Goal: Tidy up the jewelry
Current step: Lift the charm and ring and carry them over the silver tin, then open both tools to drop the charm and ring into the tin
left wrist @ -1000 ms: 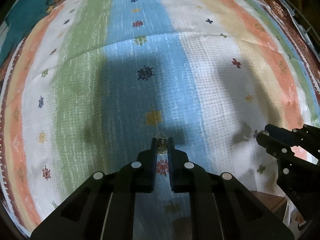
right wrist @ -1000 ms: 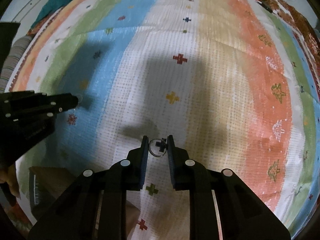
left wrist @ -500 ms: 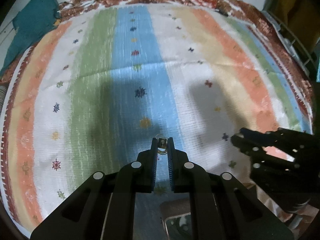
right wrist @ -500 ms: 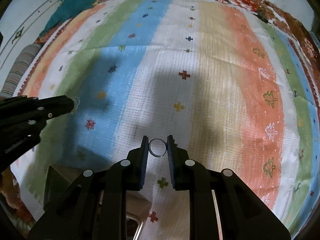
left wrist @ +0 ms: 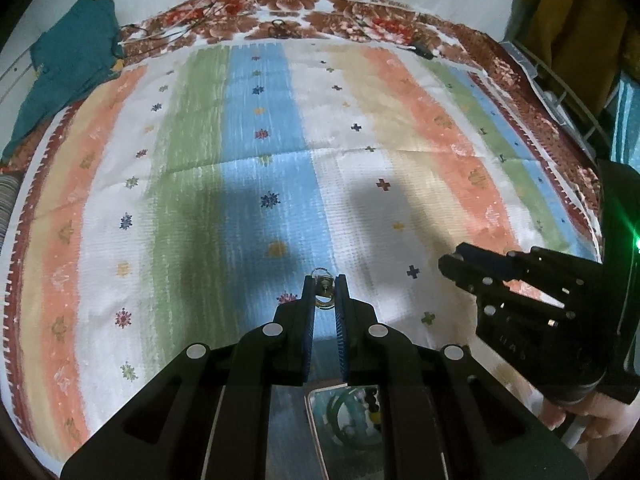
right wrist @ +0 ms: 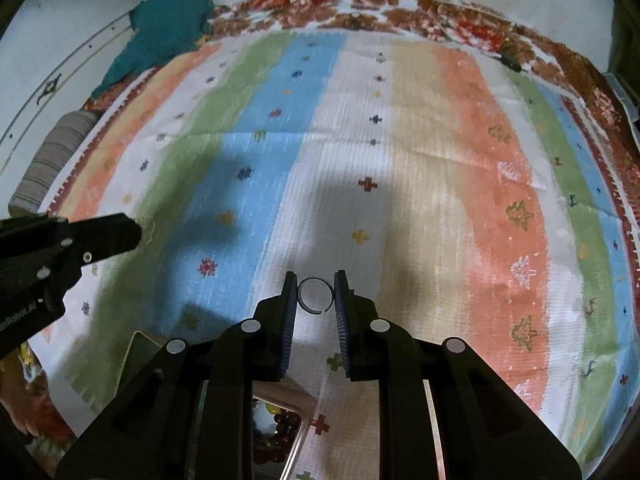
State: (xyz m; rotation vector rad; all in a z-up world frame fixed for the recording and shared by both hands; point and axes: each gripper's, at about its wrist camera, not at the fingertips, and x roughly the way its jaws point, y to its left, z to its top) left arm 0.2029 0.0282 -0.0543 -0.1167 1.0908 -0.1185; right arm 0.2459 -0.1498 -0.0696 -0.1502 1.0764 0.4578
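Left gripper (left wrist: 324, 286): jaws nearly closed, pinching a small gold-toned ring (left wrist: 323, 289) with a setting at their tips.
Right gripper (right wrist: 316, 294): jaws a little wider, clamped on the sides of a thin dark open ring (right wrist: 315, 296), a plain band with a gap at its lower right.
Below: both grippers are held above a striped cloth (left wrist: 192, 168), woven, with small cross and flower motifs; a box (left wrist: 352, 424) with beads inside lies under the left gripper.
Around: a teal garment (left wrist: 68, 68) lies at the far left corner; nothing blocks either gripper.
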